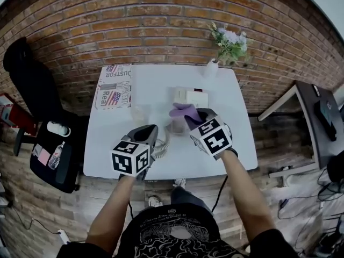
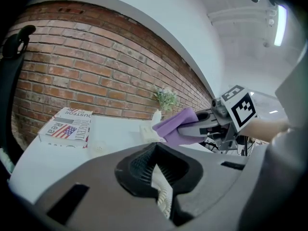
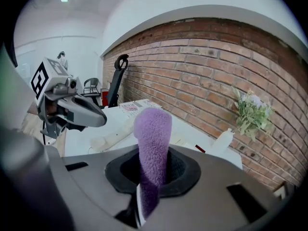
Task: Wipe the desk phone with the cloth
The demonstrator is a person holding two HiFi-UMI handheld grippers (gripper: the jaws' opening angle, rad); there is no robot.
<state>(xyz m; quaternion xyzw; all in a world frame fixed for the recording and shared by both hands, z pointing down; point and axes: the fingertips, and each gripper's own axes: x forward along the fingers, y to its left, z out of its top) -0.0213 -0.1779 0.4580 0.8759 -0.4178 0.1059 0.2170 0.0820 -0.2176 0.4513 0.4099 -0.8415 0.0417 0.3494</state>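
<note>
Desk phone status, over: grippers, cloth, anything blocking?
Right gripper shut on purple cloth. Left gripper shut on coiled cord. Desk phone on white table, just beyond cloth; contact unclear. No obstruction seen.

The right tool (image 3: 153, 177) holds its jaws pressed on the purple cloth (image 3: 153, 134), which stands upright out of them. Behind is the white counter (image 3: 190, 131). The left tool (image 3: 91, 117) shows at the left, and a white vase (image 3: 222, 141) with flowers stands near the brick wall (image 3: 202, 66).
</note>
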